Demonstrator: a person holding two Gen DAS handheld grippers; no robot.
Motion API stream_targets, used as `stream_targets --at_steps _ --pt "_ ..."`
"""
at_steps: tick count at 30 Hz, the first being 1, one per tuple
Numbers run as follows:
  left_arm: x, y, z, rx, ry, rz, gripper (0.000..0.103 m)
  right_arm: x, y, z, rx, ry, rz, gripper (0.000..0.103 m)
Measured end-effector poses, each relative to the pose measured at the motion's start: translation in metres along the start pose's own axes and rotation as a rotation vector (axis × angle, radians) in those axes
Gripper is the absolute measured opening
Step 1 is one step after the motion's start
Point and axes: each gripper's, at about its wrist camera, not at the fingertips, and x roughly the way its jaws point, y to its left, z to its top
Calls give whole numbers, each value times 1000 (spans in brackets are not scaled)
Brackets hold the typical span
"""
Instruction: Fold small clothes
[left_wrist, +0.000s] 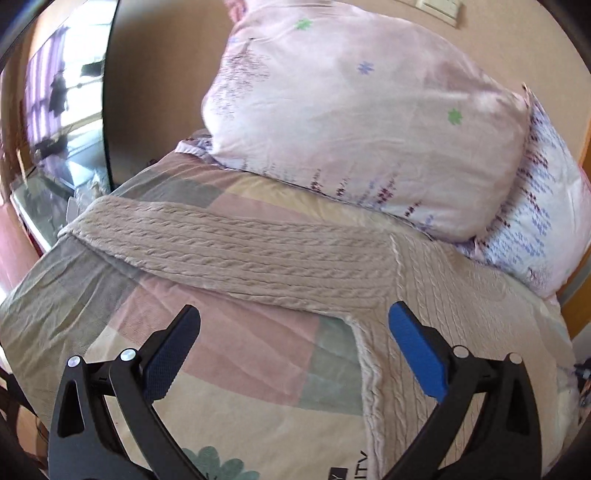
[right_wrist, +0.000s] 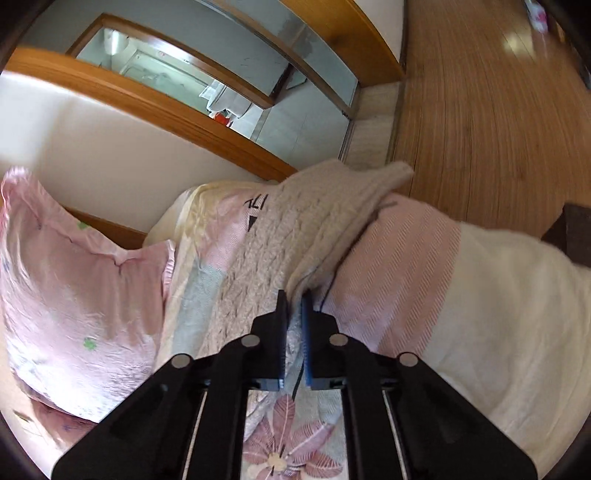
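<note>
Beige cable-knit sweater (right_wrist: 317, 221) is bunching in the right gripper (right_wrist: 294, 332)'s clamped jaws and risking slipping out, while the left gripper (left_wrist: 295, 354) is hanging wide open, the sleeve lying just ahead of it.

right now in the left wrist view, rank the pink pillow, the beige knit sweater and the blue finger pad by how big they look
1. pink pillow and beige knit sweater: each fills a wide stretch of the view, too alike to rank.
2. blue finger pad of the left hand-held gripper: smallest, though nearest the camera.
</note>
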Motion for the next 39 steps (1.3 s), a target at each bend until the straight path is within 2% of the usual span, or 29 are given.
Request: stream_targets --at_steps 1,3,5,8,10,11,13,15,16,18,20,25,28,29,31,33,35,37,39 --pt "-1 13 2 -42 2 -8 102 -10 24 -6 -88 -39 30 6" --pt "-4 35 6 -117 -7 -19 101 -36 79 -33 -250 -70 150 6" --pt "-5 57 10 -210 -2 -37 91 -62 140 -75 -413 -48 298 6" --pt "0 96 10 -446 32 -131 86 -92 227 -171 -688 49 506 6" --pt "4 111 10 -517 34 -124 79 -94 273 -252 -885 168 600 6" --pt "7 116 11 -528 27 -112 79 -88 289 -296 -985 258 613 8" --pt "12 126 13 -556 29 -99 78 -66 303 -380 -1184 450 543 14" --pt "18 139 15 -610 31 -109 77 -53 299 -424 -1278 530 455 35" --pt "22 146 16 -638 31 -103 76 -52 294 -429 -1270 537 462 39" --pt "29 162 18 -684 31 -93 76 -55 286 -420 -1207 534 497 62" --pt "39 177 19 -735 40 -82 73 -61 277 -400 -1138 510 502 73" --pt "54 206 24 -861 1 -117 58 -64 260 -353 -1019 440 457 78" --pt "62 219 26 -923 -8 -127 41 -60 248 -326 -948 422 449 79" --pt "65 222 26 -936 -6 -133 27 -59 244 -318 -921 411 448 79" --pt "68 220 30 -938 -14 -157 7 -57 237 -304 -883 392 441 80" --pt "59 200 45 -857 -49 -182 7 -56 229 -293 -864 374 432 80" --pt "47 157 68 -700 -82 -249 6 -57 220 -284 -853 355 416 81" --pt "34 93 88 -519 -94 -355 6 -57 210 -275 -838 340 401 82" --pt "25 8 95 -308 -72 -492 6 -55 198 -266 -808 331 389 82"
